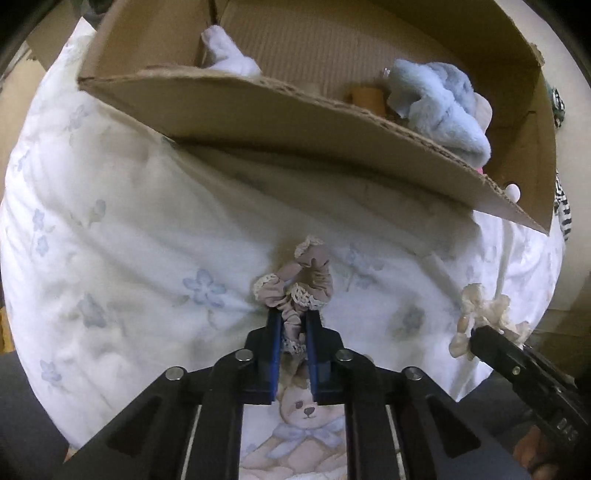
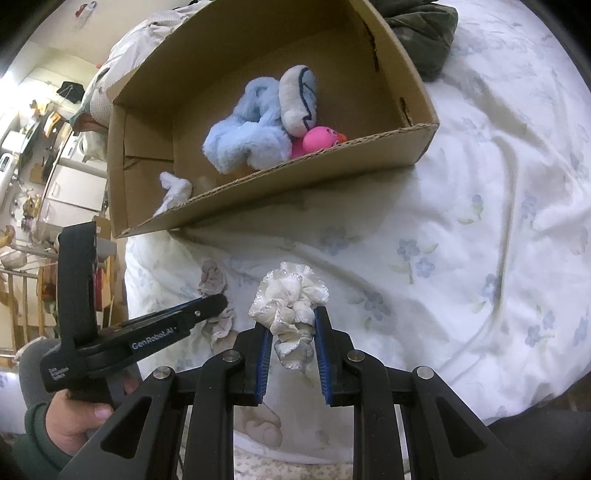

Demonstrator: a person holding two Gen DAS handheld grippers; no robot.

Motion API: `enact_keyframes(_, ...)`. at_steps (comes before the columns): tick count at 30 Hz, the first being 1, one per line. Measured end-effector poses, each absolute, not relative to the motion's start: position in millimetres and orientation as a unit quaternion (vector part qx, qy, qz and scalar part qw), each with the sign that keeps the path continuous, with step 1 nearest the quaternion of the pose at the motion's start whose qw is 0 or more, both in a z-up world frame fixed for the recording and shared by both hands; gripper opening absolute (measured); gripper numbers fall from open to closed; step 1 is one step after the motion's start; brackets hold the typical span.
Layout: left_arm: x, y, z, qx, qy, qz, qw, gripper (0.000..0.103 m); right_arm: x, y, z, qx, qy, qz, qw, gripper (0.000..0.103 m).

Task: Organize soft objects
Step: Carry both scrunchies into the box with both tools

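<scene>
My left gripper (image 1: 293, 317) is shut on a taupe scrunchie with lace trim (image 1: 310, 277), held just above the floral bedsheet (image 1: 110, 240). My right gripper (image 2: 291, 317) is shut on a cream-white scrunchie (image 2: 291, 295); it also shows in the left wrist view (image 1: 480, 314). The left gripper (image 2: 218, 302) and its taupe scrunchie (image 2: 214, 277) show at the left of the right wrist view. A cardboard box (image 2: 295, 177) lies beyond both, open on top. It holds a light blue plush (image 2: 247, 136), a grey-white plush (image 2: 297, 96), a pink toy (image 2: 319, 138) and a white cloth (image 2: 173, 188).
The box's near wall (image 1: 295, 118) stands between the grippers and the plush toys (image 1: 439, 99). A dark green garment (image 2: 424, 33) lies behind the box. A teddy-bear print (image 1: 306, 417) shows on the cover below the left gripper. Cluttered shelves (image 2: 37, 147) stand far left.
</scene>
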State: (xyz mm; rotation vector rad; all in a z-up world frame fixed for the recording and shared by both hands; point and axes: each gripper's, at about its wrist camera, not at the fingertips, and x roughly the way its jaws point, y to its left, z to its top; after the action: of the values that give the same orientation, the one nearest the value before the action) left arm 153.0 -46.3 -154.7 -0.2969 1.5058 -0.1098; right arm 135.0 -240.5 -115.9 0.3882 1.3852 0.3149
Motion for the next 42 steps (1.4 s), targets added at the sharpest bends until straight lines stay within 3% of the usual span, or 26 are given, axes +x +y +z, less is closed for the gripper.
enact_keyframes(14,128,-23,-116,-0.114,0.647,-0.031,0.753,0.009,133,-229,-107,0.167,0.624,0.157,0.747,0.024)
enact_keyframes(23,120,-10,-45,-0.104,0.578,-0.035,0.809,0.009,128,-226,-72,0.164,0.591,0.179,0.769,0.024)
enact_keyframes(34,157,-6,9,-0.093,0.526,-0.041,0.844,0.009,165,-235,-22,0.162,0.546,0.187,0.800,0.024)
enact_keyframes(42,194,-9,8,-0.112,0.537,-0.053,0.835,0.009,203,-244,-8,0.131,0.527,0.163,0.823,0.024)
